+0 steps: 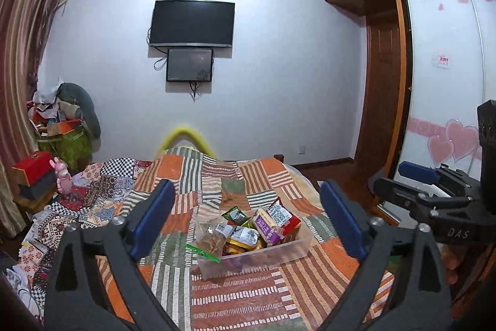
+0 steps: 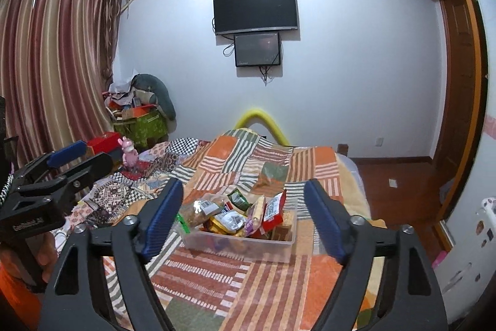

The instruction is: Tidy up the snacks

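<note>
On the patchwork quilt (image 1: 235, 293), just ahead of both your tools, sits the clear bin (image 1: 279, 252), and the snacks (image 1: 248, 228) are heaped inside it: a purple packet, a red one, a green one, a bag with a green clip hanging over the near-left rim. None lies loose on the quilt around the bin that you can see, so the gathering step looks finished or close to it; what is left, by my reading, is tidying the heap or moving the bin. Your left gripper (image 1: 248, 222) stands wide apart with nothing between its blue pads, held above and short of the bin. Your right gripper (image 2: 245, 216) is likewise spread and empty, framing the bin from its own side without touching it. Each tool shows at the edge of the other's view, well clear of the packets. If you go on, choose one packet that sticks up, such as the red one, come down over it squarely, and mind the thin bin wall, which may slide on the soft quilt.
</note>
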`<state>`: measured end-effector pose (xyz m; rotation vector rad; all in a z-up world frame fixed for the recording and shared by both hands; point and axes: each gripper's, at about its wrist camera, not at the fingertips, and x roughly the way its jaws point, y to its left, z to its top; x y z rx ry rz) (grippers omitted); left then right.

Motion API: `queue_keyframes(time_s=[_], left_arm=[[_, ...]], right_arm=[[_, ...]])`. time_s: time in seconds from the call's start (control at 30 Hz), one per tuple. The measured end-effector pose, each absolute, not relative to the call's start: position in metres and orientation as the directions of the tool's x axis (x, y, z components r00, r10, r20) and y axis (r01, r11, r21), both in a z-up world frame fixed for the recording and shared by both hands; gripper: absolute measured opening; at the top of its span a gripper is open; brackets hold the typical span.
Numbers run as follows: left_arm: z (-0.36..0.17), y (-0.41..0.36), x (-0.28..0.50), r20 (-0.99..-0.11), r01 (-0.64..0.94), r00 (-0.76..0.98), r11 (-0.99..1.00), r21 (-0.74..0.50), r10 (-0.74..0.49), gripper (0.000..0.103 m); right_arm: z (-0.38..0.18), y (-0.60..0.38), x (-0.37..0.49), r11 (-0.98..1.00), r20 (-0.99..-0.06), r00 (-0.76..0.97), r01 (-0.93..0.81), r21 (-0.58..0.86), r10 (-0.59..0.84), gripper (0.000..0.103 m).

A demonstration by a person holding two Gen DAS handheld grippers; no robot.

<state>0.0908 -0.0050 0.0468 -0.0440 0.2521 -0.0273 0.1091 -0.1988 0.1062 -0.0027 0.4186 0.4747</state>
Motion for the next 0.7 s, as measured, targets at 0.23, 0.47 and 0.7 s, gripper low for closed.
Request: queue_keyframes(time_s=[0.23,0.47,0.7], left_arm=[[0.042,-0.012,0.084,-0.250,0.012,0.968,0.999,-0.031,-0.019,0.103],[0.037,-0.017,0.081,-0.244,0.008,0.970,1.000,-0.023,-0.013,0.103],[0.035,-0.018,0.080,-0.248,0.011,0.969,1.000,-0.022,-0.016,0.103]], right_arm=[[0.105,-0.202,0.093,0.903,-0.367,0.830,-0.423,0.077,0.420,0.100],[0.107,-0.203,0.089,0.912,-0.349,0.846,-0.404,0.071,0.402,0.103],[0.103,-0.205,0.084,0.910,-0.348,0.845,-0.408,0.075,0.407,0.103]])
